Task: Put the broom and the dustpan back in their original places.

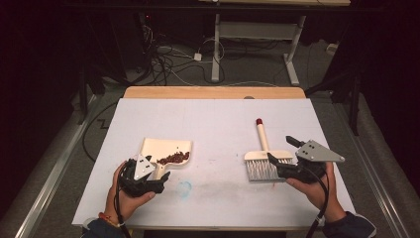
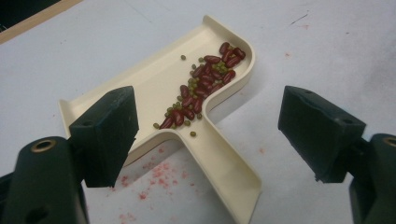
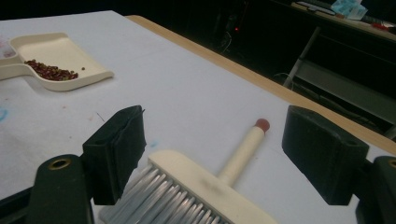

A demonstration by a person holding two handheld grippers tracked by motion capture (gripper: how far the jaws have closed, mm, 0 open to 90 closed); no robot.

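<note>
Brush (image 3: 196, 191) bristles cut off by bottom edge, right gripper view; dustpan (image 2: 187, 116) near corner hidden behind jaw.

No readable text, label, brand, number or sign stands on anything in these pictures; the only marks are faint red and blue smudges on the white table cover (image 1: 213, 124), which spell nothing.

Table: I see a white sheet (image 1: 218, 124) covering the top, with a wooden edge (image 1: 213, 92) bare along its far side.
Floor: grey beyond the table, with tangled cables (image 1: 168, 59) lying just past the wooden edge (black and white ones).
Desk frame: white legs (image 1: 216, 49) stand behind the table.
Light: I get a bright tabletop and dark surroundings on either side.
</note>
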